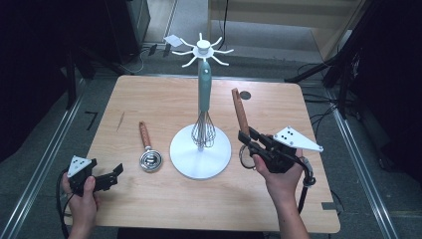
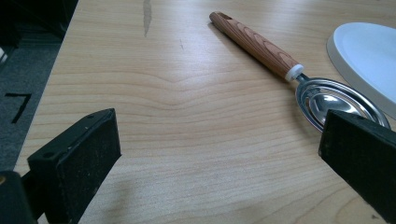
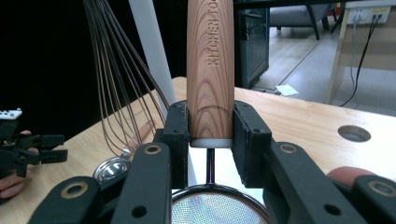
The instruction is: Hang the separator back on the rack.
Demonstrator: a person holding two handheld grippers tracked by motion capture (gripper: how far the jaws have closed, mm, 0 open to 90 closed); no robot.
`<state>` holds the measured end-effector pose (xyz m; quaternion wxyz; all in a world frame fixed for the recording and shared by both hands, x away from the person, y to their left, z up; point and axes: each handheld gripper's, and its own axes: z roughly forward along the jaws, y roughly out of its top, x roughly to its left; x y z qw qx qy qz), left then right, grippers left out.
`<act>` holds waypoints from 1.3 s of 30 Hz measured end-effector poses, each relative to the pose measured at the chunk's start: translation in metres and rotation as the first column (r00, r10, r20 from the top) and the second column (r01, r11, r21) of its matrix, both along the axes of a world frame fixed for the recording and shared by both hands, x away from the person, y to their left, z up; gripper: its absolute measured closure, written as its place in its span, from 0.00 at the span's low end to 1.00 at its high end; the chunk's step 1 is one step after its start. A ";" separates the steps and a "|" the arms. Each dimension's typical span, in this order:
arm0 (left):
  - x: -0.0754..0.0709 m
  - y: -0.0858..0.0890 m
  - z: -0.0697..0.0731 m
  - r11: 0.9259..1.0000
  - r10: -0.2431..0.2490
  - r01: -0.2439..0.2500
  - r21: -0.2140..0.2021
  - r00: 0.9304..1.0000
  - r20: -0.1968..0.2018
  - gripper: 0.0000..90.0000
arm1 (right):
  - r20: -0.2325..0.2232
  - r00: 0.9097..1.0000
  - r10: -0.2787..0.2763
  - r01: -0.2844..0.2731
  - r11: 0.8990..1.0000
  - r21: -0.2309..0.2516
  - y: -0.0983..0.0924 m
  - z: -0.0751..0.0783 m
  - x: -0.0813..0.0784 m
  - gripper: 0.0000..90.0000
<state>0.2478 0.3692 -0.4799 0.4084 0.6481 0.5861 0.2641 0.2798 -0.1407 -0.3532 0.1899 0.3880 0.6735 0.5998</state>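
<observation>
The right claw (image 1: 247, 140) is clamped on the lower end of the wooden handle of a small mesh strainer (image 3: 210, 70), just above its white collar; the handle stands nearly upright, tilted a little to the left, just right of the white utensil stand with radiating hooks (image 1: 201, 149), and the sieve bowl hangs below the jaws. The step in hand looks like hanging the strainer on a hook at the top of the stand; to do it well, keep the grip firm so the handle does not swivel, bring the handle's top up to a free hook on the right side, and steer clear of the teal-handled wire whisk (image 1: 203, 107) already hanging there, so its wires are not knocked. The left claw (image 1: 110, 177) rests open and empty at the near left of the wooden surface (image 1: 164, 99), near the wooden-handled steel scoop (image 2: 299, 79) lying flat; it should stay put.
</observation>
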 end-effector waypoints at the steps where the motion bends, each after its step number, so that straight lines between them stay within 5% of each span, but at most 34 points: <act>1: 0.000 0.000 0.000 1.000 -0.001 0.001 0.002 1.000 -0.001 0.00 | 0.005 1.000 0.000 0.000 1.000 0.001 0.001 0.002 0.000 0.79; 39: 0.000 -0.003 -0.001 1.000 -0.012 0.012 0.020 1.000 -0.006 0.00 | 0.165 0.986 0.025 -0.036 0.997 0.062 0.014 0.056 -0.012 0.79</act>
